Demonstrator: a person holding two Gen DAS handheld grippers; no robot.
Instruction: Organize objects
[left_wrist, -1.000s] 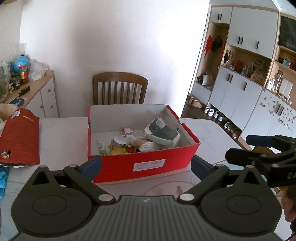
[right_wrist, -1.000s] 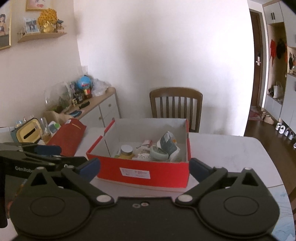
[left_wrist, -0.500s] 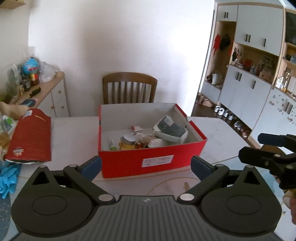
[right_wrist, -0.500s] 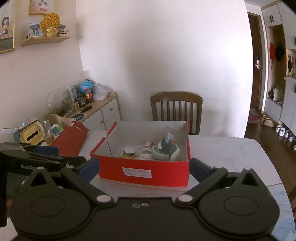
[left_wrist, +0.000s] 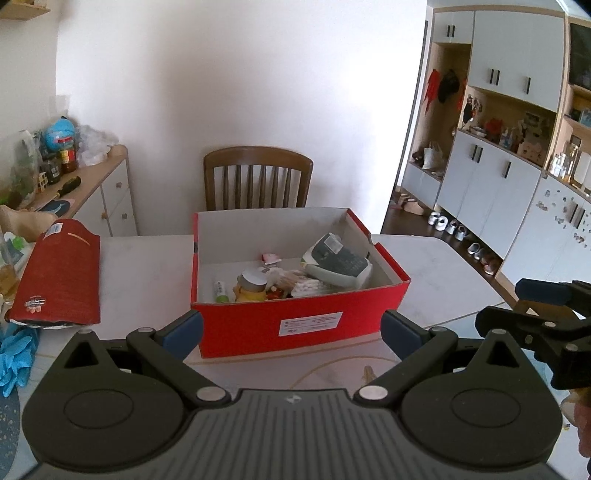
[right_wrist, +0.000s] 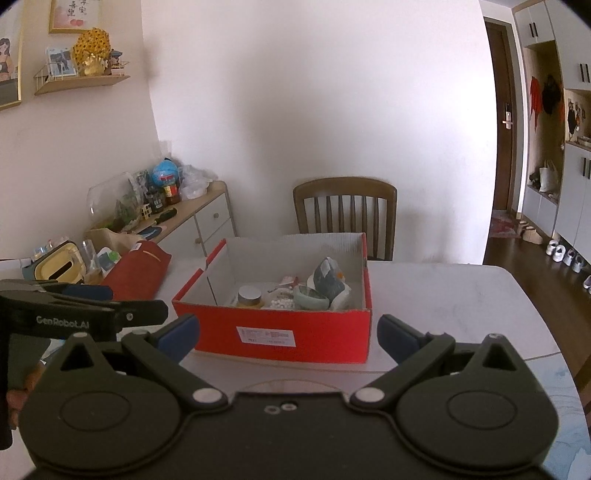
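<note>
At the centre of both views, a red box sits open on the white table, holding a jumble: a jar, a small tube, a grey-green pouch. Its red lid lies at middle left, apart from it. The left gripper and right gripper hover short of the box, both spread wide and carrying nothing. This fits either items packed with the lid still to go on, or sorting yet to come; I cannot tell which.
</note>
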